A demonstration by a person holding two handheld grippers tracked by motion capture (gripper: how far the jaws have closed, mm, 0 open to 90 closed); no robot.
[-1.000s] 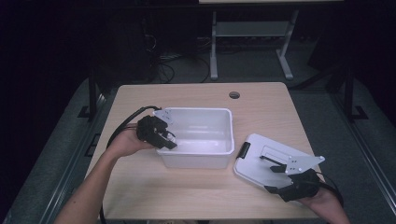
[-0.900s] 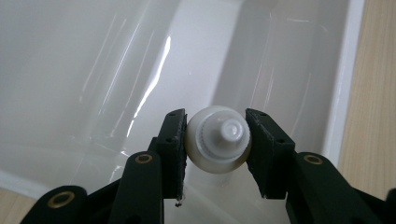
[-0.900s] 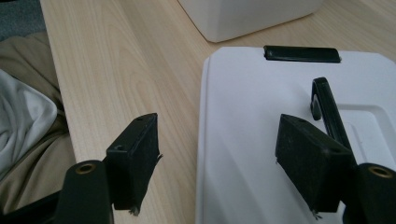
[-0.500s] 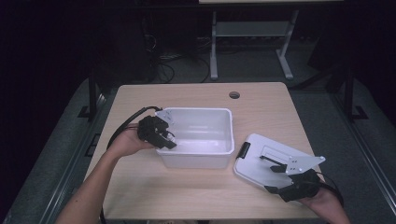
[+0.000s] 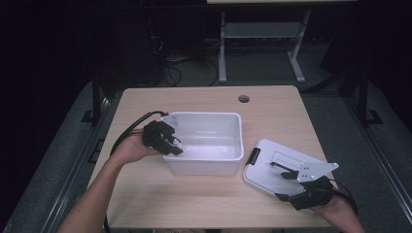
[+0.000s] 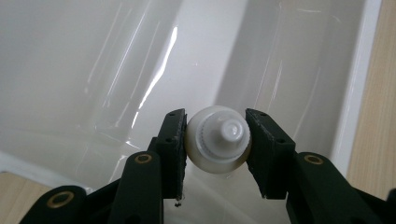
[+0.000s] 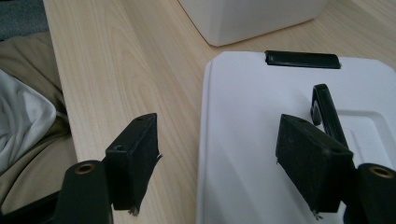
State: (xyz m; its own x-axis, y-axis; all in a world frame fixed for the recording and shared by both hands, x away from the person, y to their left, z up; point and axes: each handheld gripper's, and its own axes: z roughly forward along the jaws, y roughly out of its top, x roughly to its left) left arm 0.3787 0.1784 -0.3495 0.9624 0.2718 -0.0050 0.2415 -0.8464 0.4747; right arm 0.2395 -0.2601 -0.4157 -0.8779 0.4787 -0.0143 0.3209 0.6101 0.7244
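— Where does the left gripper [image 5: 171,143] sit?

— In the high view it reaches over the nine o'clock wall of the white bin [image 5: 228,165], which stands near the middle of the wooden table [image 5: 204,97]. The left hand [image 5: 128,149] holds it from the table's nine o'clock side, and its cable loops back toward ten o'clock.

— And its jaws?

— Clenched on a small white cap [image 6: 218,139]. The left gripper view shows the round, ridged piece pinched between the two black pads, touching both, with the bin's glossy inner floor and walls behind it.

— What about the right gripper [image 5: 286,185]?

— It rests at the table's five o'clock corner, over the white lid [image 5: 265,165], which lies flat just beside the bin at its four o'clock. The right gripper view has the jaws spread wide with nothing between them; one pad hangs over bare wood, the other over the lid.

— Anything on the lid?

— A black latch [image 7: 302,59] at its twelve o'clock edge in that view, and a black handle [image 7: 329,114] toward three o'clock.
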